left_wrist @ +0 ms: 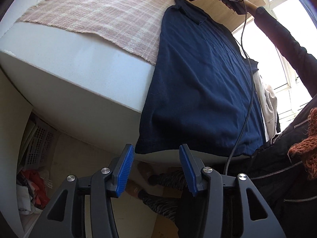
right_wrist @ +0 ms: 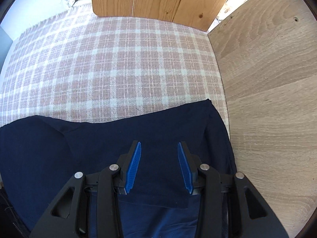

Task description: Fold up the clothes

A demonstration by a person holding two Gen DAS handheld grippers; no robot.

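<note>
A navy shirt (left_wrist: 200, 83) lies spread flat along a white foam mattress (left_wrist: 79, 75), partly over a pink checked blanket (left_wrist: 103, 17), with its hem hanging over the near edge at about 6 o'clock in the left wrist view. The left hand-held gripper (left_wrist: 156, 168) hovers just below that hem, its blue pads apart and nothing between them; the hem sits just above the gap, not in it. The right hand-held gripper (right_wrist: 159, 166), seen from its own camera, points steeply down over the shirt's far end near the collar, pads apart with fabric beneath them but not pinched. A wooden panel (right_wrist: 267, 99) stands close at 3 o'clock of that gripper. Likely risks: the left pads may close on air below the hem, or catch only one layer, so the fold drags crooked. The right pads may pinch the blanket along with the shirt. A black cable (left_wrist: 245, 91) trails across the shirt and could snag or drag the cloth during a lift.
</note>
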